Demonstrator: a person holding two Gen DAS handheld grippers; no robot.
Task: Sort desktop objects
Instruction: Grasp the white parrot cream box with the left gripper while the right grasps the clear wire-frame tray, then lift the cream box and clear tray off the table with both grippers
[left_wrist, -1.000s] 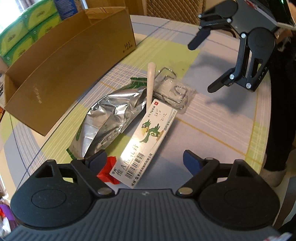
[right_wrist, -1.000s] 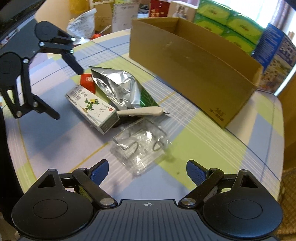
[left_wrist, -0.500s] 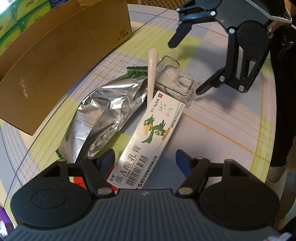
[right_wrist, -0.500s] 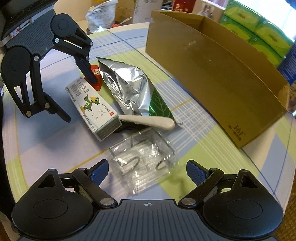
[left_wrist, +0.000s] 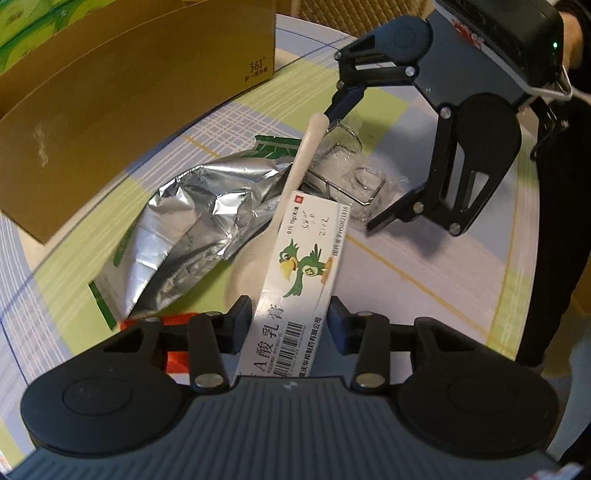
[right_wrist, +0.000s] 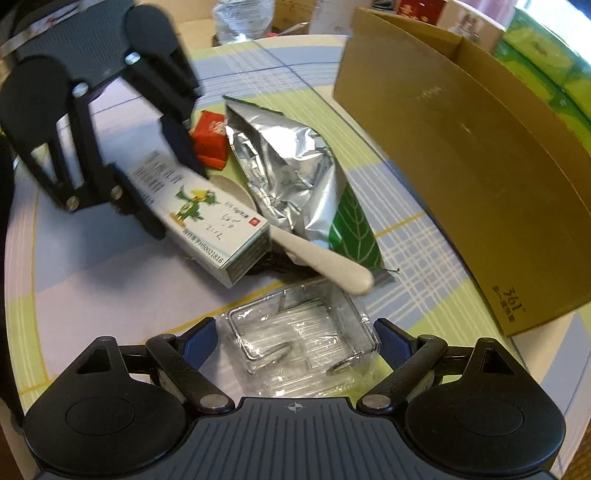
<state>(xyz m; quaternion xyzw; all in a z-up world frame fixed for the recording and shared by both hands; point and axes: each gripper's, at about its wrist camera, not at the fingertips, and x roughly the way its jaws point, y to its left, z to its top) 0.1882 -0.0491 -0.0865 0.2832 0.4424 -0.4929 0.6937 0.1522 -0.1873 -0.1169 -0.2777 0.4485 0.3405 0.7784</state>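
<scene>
two grabs in progress at once. left claw (left_wrist: 290, 319) has its pads tight on the near end of the ointment box (left_wrist: 301, 269) — clamped on it, far end of the box resting over the spoon (left_wrist: 295, 173) on the surface (left_wrist: 424, 266). right claw (right_wrist: 291, 339) is spread wide, straddling the clear plastic pack of wire hooks (right_wrist: 299, 339); pads beside the pack, contact on either side not clear.

around them: spoon handle lies over the edge of the hook pack and under the crumpled foil pouch (left_wrist: 192, 225); small red packet (right_wrist: 210, 138) sits just beside the left claw's far finger. cardboard box (right_wrist: 480, 177) stands open along the far edge, probably the drop target.

risks:
- lifting the ointment box likely drags the spoon, since they overlap; the spoon could roll into the hook pack mid-grasp.
- clear pack looks thin and slippery, so squeezing may crush it or pop it out of the pads.
- both claws work close together; sloppy lift paths could make them collide.
</scene>
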